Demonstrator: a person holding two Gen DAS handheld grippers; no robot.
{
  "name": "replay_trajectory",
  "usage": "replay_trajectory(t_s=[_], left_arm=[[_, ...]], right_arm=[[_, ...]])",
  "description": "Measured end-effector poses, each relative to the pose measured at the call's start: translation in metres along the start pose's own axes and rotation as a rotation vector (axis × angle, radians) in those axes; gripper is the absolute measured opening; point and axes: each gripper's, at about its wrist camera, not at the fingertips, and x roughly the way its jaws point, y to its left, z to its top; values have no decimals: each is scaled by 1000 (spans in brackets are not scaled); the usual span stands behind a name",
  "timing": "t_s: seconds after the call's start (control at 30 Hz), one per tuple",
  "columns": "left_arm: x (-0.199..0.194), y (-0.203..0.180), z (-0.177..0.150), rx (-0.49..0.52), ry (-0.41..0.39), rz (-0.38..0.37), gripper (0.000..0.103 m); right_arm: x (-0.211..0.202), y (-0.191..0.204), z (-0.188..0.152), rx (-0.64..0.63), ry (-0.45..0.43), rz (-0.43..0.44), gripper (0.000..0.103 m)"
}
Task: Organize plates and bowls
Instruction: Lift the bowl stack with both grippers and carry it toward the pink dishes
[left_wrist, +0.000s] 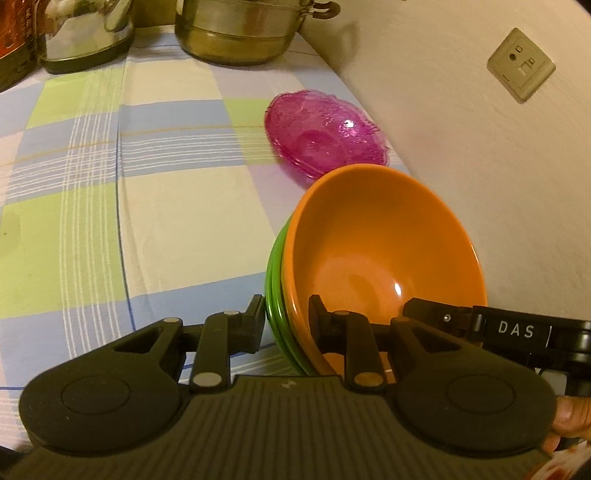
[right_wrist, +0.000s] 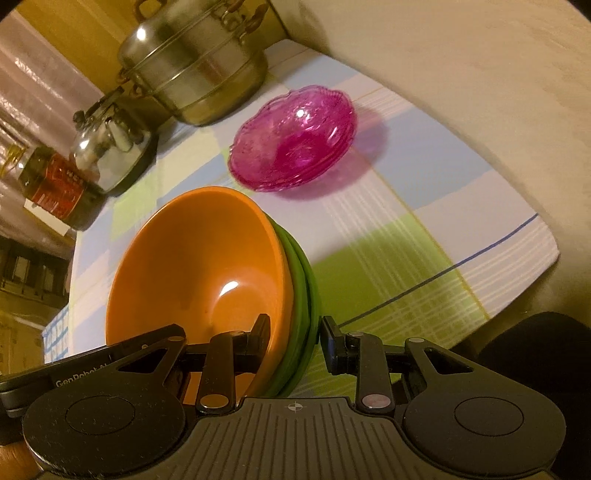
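Gripping opposite rims of the nested stack, the left gripper (left_wrist: 286, 325) and right gripper (right_wrist: 295, 341) each pinch the orange bowl (left_wrist: 384, 251) and the green bowls (left_wrist: 275, 291) under it. Farther back sits the pink glass dish (left_wrist: 325, 133) near the wall; bare checked tablecloth (left_wrist: 147, 192) spreads left.

Two close wrist views from opposite sides, sharing orange bowl (left_wrist: 384, 254) (right_wrist: 199, 266), pink dish (left_wrist: 325, 133) (right_wrist: 295, 140)
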Motion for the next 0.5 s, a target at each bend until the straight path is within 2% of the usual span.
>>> replay_trajectory(t_s=[0.5], left_arm=[[4, -23, 22, 38, -6, 1, 22]], right_arm=[[-9, -13, 18, 21, -18, 8, 29]])
